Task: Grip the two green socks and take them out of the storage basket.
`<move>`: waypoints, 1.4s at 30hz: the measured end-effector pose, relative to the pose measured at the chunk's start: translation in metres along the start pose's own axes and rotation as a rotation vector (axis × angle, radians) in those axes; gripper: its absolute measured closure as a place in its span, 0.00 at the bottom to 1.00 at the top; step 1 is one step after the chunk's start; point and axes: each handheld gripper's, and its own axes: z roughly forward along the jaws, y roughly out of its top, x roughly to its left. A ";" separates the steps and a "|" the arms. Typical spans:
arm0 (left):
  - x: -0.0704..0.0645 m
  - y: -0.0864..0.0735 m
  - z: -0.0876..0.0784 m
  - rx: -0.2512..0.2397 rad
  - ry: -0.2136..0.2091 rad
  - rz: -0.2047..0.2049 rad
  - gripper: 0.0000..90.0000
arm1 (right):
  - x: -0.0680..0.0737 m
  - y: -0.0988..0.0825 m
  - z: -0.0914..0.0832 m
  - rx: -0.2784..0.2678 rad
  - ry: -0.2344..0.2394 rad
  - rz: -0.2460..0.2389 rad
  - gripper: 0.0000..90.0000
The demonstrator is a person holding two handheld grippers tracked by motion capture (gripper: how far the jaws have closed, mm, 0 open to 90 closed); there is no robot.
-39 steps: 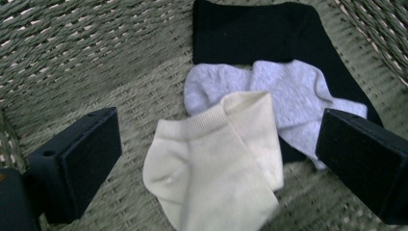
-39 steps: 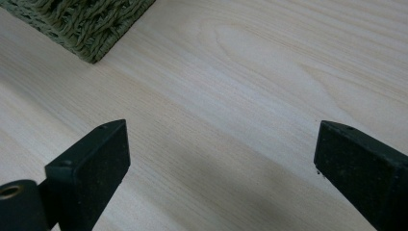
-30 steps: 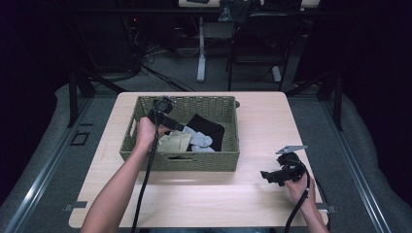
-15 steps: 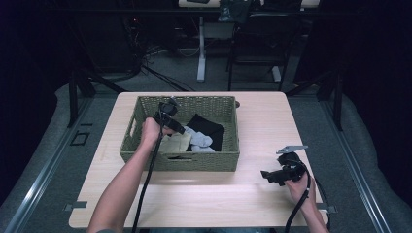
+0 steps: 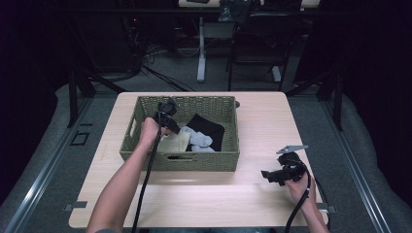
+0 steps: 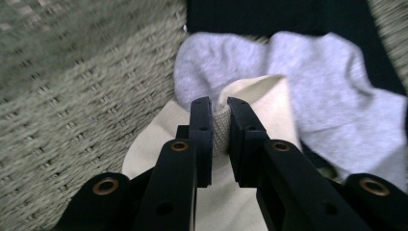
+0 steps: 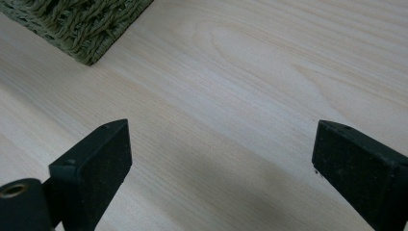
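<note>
A green woven basket (image 5: 145, 154) stands on the light wood table and holds a cream sock (image 5: 176, 144), a grey sock (image 5: 199, 139) and a black cloth (image 5: 209, 127). My left gripper (image 5: 179, 132) reaches down into the basket. Its jaws have just been closing, and in the left gripper view they pinch a fold of the cream sock (image 6: 255, 96) at its ribbed cuff, with the left gripper (image 6: 220, 103) shut on it. The grey sock (image 6: 317, 82) lies just beyond. My right gripper (image 5: 266, 175) rests near the table's front right, jaws wide open over bare wood (image 7: 221, 144).
The basket's front right corner (image 7: 82, 29) sits up and to the left of the right gripper. Bare table (image 5: 262, 121) runs to the right of the basket and along the front edge. Chairs and table legs stand on the floor behind.
The left hand has moved slightly right and down into the basket, and its gripper has closed on the cream sock. The right hand has stayed put.
</note>
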 end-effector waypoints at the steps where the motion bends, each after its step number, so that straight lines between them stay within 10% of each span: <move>1: -0.001 -0.001 -0.004 -0.017 0.006 0.005 0.90 | 0.000 0.000 0.000 -0.002 0.000 0.000 0.07; 11: -0.008 -0.007 -0.038 -0.077 0.020 0.062 0.90 | 0.001 0.000 0.000 0.005 -0.005 -0.003 0.08; 26: -0.008 -0.010 -0.034 -0.099 0.012 0.055 0.91 | 0.000 0.000 0.001 0.005 -0.005 0.000 0.08; 35: -0.008 -0.014 -0.017 0.011 0.018 0.058 0.90 | 0.001 0.000 0.001 0.015 -0.008 -0.006 0.08; 42: -0.012 -0.014 -0.024 -0.008 0.015 0.066 0.93 | 0.000 0.000 0.001 0.009 -0.004 0.000 0.09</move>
